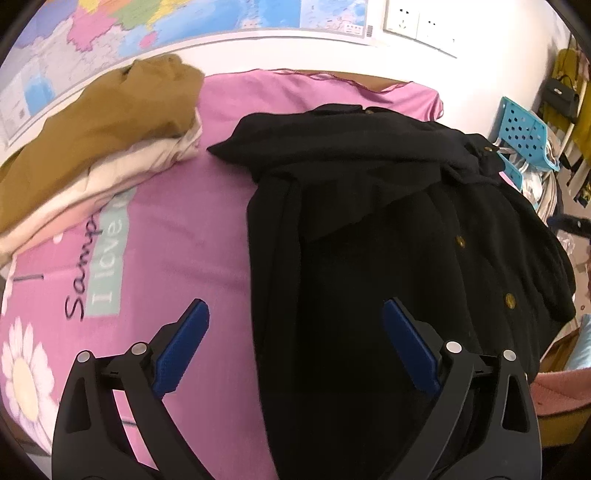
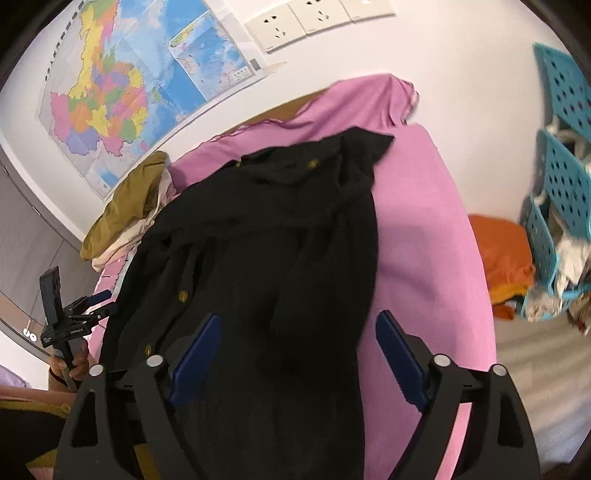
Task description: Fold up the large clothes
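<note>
A large black coat with brass buttons lies spread on the pink bedsheet; it also shows in the right wrist view, both sleeves folded over its body. My left gripper is open and empty, hovering over the coat's near left edge. My right gripper is open and empty over the coat's near right part. The left gripper also shows in the right wrist view, held in a hand at the bed's left side.
A stack of folded clothes, mustard on top of cream, lies at the bed's far left by the wall map. Blue perforated baskets and an orange item stand right of the bed. Sockets are on the wall.
</note>
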### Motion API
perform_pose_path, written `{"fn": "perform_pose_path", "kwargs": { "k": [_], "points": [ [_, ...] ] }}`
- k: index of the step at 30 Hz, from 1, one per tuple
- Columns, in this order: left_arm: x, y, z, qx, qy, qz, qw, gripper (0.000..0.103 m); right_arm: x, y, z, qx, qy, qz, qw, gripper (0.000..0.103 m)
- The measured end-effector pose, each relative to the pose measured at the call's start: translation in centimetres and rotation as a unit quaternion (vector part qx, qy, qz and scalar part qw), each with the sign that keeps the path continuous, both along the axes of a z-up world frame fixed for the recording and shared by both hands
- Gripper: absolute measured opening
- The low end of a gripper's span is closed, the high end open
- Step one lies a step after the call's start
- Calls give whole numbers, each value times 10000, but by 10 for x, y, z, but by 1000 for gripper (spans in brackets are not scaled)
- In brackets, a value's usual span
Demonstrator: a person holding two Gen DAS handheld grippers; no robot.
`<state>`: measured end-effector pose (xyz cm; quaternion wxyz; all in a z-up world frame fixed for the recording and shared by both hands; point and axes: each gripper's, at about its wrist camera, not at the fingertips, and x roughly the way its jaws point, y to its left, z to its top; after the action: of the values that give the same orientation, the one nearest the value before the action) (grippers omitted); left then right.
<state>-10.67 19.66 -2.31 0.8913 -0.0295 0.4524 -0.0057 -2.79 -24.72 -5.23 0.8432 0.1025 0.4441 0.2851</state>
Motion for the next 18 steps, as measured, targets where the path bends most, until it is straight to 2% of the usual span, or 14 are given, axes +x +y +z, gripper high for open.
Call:
{"fn": "perform_pose_path", "kwargs": {
  "k": [8,12,15,18],
  "points": [
    [-35,26,-10,-779,159,91,9968,97,-22,-13,-23,203,340,47,9992,88],
    [-46,28,-20,-1200,332,-134,9921,97,-29,-6,-31,312,420,211,9984,90],
    [-50,21,-30,-1577,529,-423,9852,97,-33,-5,-31,383,400,284,9981,91],
    [-53,14,-31,-1454,487,-506,9869,97,-35,-9,-32,473,419,299,9976,90]
  ]
}}
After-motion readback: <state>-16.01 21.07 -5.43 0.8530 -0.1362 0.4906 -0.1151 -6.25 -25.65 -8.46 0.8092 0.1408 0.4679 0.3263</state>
